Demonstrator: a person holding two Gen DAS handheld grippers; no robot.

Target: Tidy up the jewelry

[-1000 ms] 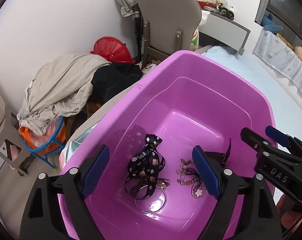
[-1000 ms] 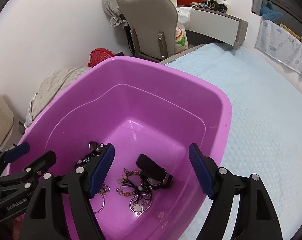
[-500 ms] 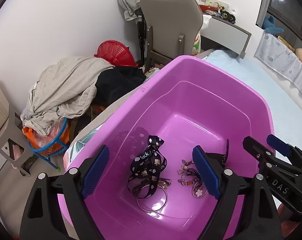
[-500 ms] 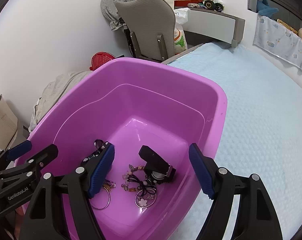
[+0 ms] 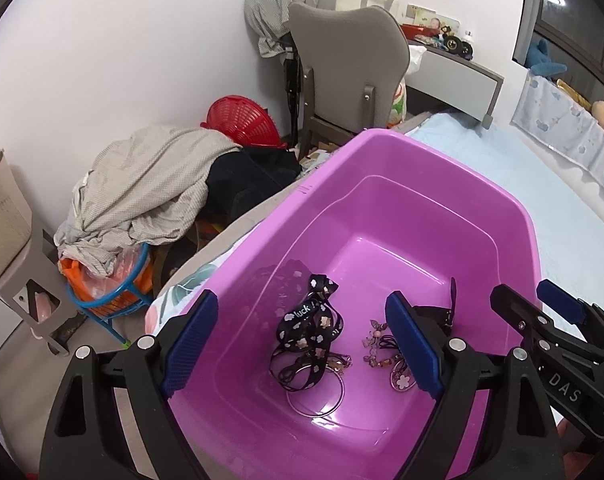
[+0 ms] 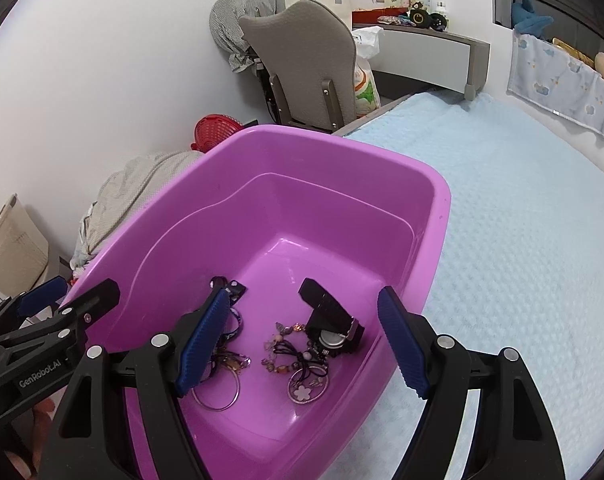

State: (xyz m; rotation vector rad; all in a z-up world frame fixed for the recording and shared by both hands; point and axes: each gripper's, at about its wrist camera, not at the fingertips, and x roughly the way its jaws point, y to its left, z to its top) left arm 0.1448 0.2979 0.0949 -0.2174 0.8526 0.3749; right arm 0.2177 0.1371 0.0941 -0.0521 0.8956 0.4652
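A purple plastic tub (image 5: 414, 168) (image 6: 342, 152) sits on the light blue bed. On its floor lie a black flowered lanyard (image 5: 308, 326) on a metal ring (image 5: 316, 396), a beaded charm bracelet with a flower pendant (image 6: 302, 376) (image 5: 382, 356), and a black watch (image 6: 332, 326). My left gripper (image 5: 300, 344) is open and empty above the tub's near end. My right gripper (image 6: 302, 348) is open and empty above the jewelry. Each gripper shows at the edge of the other's view.
The light blue bed cover (image 6: 522, 240) spreads right of the tub. Left of the bed lie a pile of clothes (image 5: 150, 192), a red basket (image 5: 242, 122) and a blue wire stand (image 5: 110, 292). A grey chair (image 5: 350, 76) and a desk (image 5: 454, 76) stand behind.
Both grippers have drawn back and up from the tub, so the tub looks smaller and lower. The jewelry inside has not moved. Both grippers stay open.
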